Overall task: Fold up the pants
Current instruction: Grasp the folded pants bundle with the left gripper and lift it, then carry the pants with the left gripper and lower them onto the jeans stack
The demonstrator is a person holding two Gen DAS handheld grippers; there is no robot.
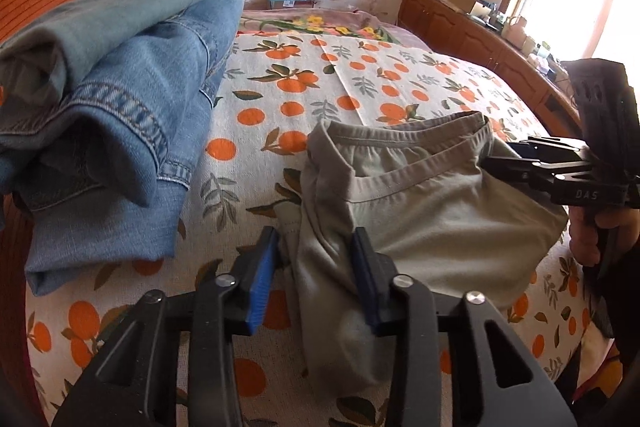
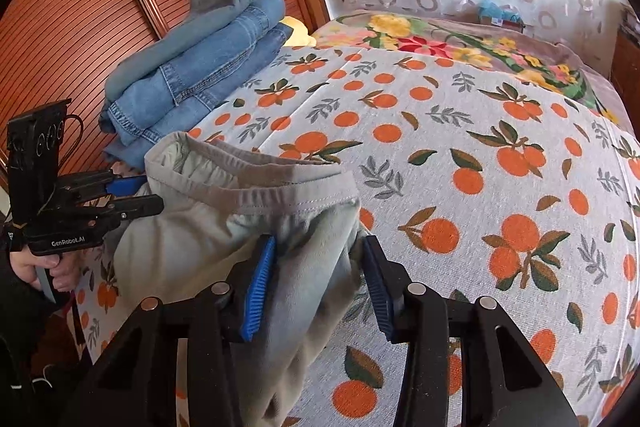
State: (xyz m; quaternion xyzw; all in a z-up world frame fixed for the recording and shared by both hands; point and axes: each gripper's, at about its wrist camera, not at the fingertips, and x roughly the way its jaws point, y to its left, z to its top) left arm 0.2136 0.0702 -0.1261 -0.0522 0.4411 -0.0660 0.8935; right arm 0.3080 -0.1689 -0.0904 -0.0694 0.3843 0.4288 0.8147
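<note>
The left gripper [image 1: 316, 279] has its blue-padded fingers [image 1: 262, 283] spread apart around a fold of the grey pants [image 1: 432, 227], not pinching it. The right gripper [image 2: 320, 283] likewise straddles the other side of the waistband with its fingers [image 2: 258, 287] apart. Its body reads "DAS" in the left view; the left gripper's body reads "GenRobot.AI" in the right view. The pants lie on the orange-print bedspread [image 2: 480, 155], near a stack of folded jeans [image 1: 132, 99] by the wooden headboard [image 2: 80, 7].
</note>
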